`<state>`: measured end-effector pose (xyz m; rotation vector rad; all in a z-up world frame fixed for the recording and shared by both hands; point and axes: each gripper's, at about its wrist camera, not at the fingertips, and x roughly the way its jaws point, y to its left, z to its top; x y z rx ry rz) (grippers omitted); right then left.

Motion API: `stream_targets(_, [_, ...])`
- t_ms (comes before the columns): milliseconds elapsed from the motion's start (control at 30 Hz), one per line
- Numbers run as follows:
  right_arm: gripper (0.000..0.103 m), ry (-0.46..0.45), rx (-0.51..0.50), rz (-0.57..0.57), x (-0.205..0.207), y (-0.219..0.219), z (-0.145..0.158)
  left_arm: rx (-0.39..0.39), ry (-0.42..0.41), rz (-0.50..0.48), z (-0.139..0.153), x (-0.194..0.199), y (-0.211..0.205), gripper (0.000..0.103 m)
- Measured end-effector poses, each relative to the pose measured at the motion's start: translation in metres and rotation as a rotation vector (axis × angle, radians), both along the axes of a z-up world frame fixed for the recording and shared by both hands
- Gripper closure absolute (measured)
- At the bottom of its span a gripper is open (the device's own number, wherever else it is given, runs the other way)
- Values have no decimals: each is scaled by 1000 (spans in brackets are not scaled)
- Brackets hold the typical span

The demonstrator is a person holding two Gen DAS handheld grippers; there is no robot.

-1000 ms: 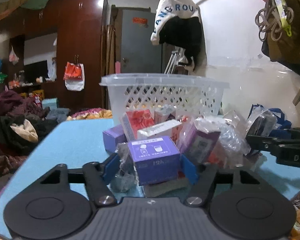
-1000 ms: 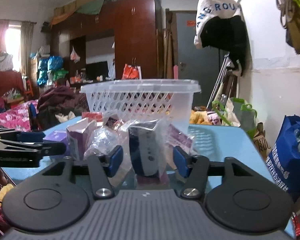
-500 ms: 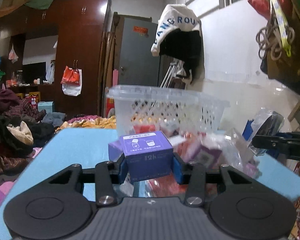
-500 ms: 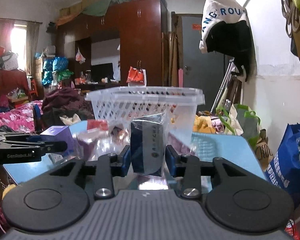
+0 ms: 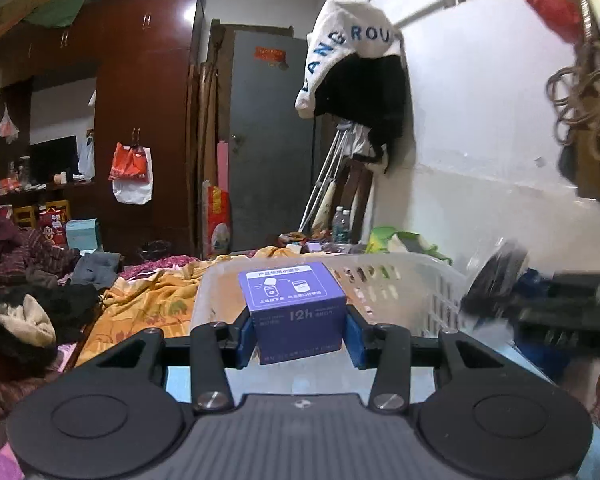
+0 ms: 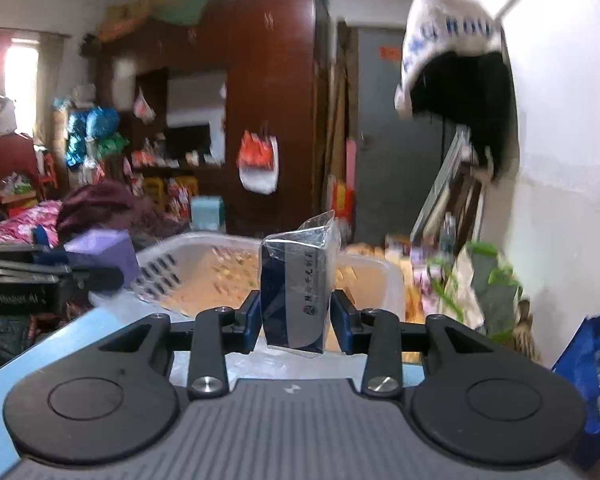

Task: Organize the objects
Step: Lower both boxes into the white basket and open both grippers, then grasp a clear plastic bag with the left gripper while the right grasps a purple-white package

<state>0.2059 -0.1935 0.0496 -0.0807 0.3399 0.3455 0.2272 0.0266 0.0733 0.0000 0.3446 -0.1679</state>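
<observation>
- Left gripper (image 5: 298, 330): its fingers have just closed and now clamp the purple box (image 5: 296, 312) by its two sides. The box is off the table and hangs just above the near rim of the white basket (image 5: 404, 276).
- Right gripper (image 6: 296, 320): fingers have likewise closed, pinching the dark packet in clear wrap (image 6: 296, 284), upright, in front of the same white basket (image 6: 188, 268).
- Versus a second ago: both pairs of fingers stood wider then, astride their objects in the heap on the blue table (image 6: 60, 344). Both objects are now lifted clear of it.
- The basket showed from the side then, rim high in both views. Now its open top shows from above, so both grippers have risen and advanced.
- Right view is smeared, which suggests motion.
- Judgement: both picks done; carry nearly complete; release into the basket comes next.
</observation>
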Motion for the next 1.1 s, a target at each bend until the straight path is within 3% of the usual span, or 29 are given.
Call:
stream_targets(67, [63, 53, -6, 6, 22, 3, -9, 25, 28, 21, -1, 19, -4, 55])
stream_targets(167, [63, 61, -35, -20, 36, 6, -18, 31, 77, 1, -7, 37, -8, 55])
stream_targets(233, [60, 61, -27, -16, 36, 4, -20, 48, 68, -7, -11, 36, -11, 42])
stream_targets(267, [57, 63, -20, -13, 35, 3, -20, 62, 63, -4, -11, 34, -14, 23])
stream_targets(300, [37, 64, -20, -12, 33, 3, -18, 76, 43, 5, -12, 30, -16, 13])
stream_targets(333, [17, 60, -32, -19, 32, 3, -16, 88, 30, 12, -11, 28, -18, 12])
stream_targets(433, [9, 0, -77, -58, 20, 2, -6, 63, 6, 31, -6, 11, -14, 12])
stream_targets(533, [0, -19, -20, -35, -9, -15, 2, -8, -28, 20, -5, -23, 4, 12])
stream_targets(667, [0, -66, 4, -9, -69, -35, -10, -6, -40, -1, -21, -71, 15, 12])
stream_targets(800, [0, -75, 71, -50, -127, -55, -49, -6, -61, -23, -48, -127, 20, 12])
stream_targets(967, [0, -19, 199, -63, -161, -73, -97, -51, -58, -115, -76, -186, 16, 12])
stream_targets(1100, [0, -2, 212, -39, -160, -71, -99, -17, -65, -193, -92, -216, -6, 13])
